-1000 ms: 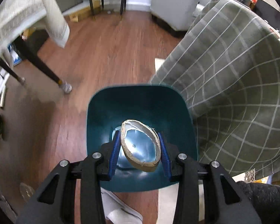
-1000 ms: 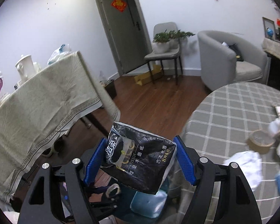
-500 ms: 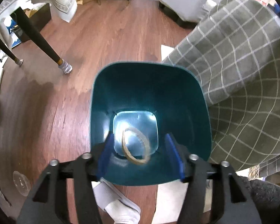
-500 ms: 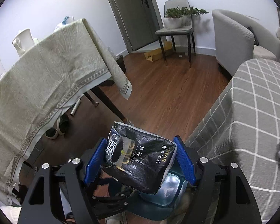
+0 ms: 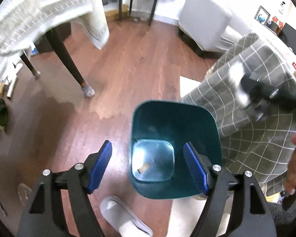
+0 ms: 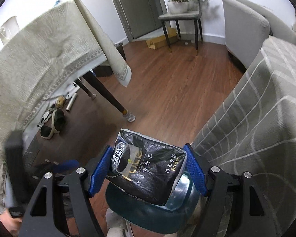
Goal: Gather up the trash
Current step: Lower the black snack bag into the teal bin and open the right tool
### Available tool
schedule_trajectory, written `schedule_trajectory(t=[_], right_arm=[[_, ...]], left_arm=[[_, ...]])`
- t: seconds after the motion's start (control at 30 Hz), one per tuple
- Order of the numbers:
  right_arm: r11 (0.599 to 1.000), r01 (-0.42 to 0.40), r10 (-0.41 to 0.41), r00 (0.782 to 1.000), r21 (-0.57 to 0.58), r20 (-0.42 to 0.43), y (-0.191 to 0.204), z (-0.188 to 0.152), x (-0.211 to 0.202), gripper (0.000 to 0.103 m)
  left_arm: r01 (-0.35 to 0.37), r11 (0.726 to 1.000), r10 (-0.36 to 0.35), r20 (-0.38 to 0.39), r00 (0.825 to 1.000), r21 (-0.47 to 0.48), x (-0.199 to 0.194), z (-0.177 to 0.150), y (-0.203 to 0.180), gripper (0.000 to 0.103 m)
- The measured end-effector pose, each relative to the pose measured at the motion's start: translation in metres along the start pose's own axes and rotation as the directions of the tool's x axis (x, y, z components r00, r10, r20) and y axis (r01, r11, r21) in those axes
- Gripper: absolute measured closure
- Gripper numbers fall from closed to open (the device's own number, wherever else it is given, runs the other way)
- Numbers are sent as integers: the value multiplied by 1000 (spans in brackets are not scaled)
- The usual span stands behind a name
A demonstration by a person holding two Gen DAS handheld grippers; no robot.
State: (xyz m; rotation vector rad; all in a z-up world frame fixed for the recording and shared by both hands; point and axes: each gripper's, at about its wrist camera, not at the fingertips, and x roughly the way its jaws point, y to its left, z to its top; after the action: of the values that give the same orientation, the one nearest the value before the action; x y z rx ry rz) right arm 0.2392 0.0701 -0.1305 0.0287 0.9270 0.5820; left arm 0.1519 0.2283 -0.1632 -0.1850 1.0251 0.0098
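My left gripper: jaws just been opening, now spread wide, nothing between pads, pointing steeply down. My right gripper: angled down, blue pads pressed on both sides of black tissue pack, grip firm.

Bright, even daylight — blurred, warped edges

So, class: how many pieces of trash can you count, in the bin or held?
2: a cardboard ring on the bin floor; a black tissue pack between the right gripper's jaws. None seems hidden.

Black claw frames, ribbed blue pads, silver screws.
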Motion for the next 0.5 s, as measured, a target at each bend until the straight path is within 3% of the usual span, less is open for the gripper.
schedule_trajectory(t=[0.2,0.5], right_arm=[[1000,26,-26,998,-5,-53,6,-11,29,29],[998,61,-60,985,1,-160,3,-39,79,29]], left_arm=[[-66,997,61,139,988,32,-38,12,1,26],[-54,996,33,275,961,70,-84,25,-17,25]])
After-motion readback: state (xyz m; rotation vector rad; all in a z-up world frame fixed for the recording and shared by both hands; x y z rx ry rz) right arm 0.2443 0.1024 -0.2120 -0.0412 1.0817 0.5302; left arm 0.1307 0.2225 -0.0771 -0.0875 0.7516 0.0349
